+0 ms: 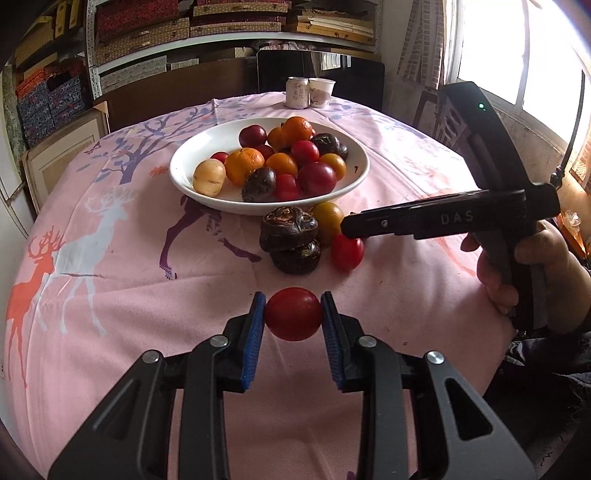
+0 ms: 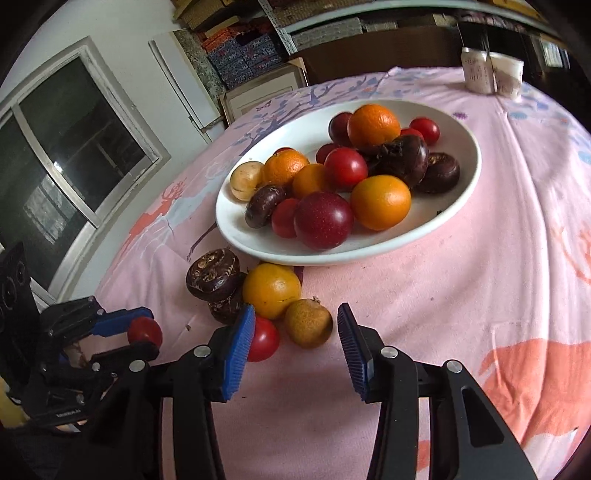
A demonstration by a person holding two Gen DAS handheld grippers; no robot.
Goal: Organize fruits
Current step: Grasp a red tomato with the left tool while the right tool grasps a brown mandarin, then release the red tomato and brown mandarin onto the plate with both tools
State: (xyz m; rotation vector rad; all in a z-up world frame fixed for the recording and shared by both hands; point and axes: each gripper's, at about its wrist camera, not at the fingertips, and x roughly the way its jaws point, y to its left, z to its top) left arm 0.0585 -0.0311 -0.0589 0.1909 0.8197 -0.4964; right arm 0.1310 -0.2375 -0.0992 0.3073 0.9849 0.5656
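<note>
My left gripper [image 1: 293,314] is shut on a red tomato [image 1: 293,314] and holds it above the pink cloth; it also shows in the right wrist view [image 2: 144,330]. A white bowl [image 1: 192,155] holds several oranges, red tomatoes and dark water chestnuts. In front of the bowl lie two stacked water chestnuts [image 2: 214,275], a yellow-orange fruit [image 2: 271,290], a red tomato [image 2: 263,338] and a small brownish-orange fruit [image 2: 308,323]. My right gripper [image 2: 295,332] is open, its jaws on either side of the brownish-orange fruit. The right gripper [image 1: 345,225] reaches in from the right in the left wrist view.
The round table has a pink deer-print cloth [image 1: 110,258]. Two white cups [image 1: 310,92] stand at the far edge behind the bowl. Shelves of boxes [image 1: 147,26] fill the back wall, and a window [image 1: 517,55] is at the right.
</note>
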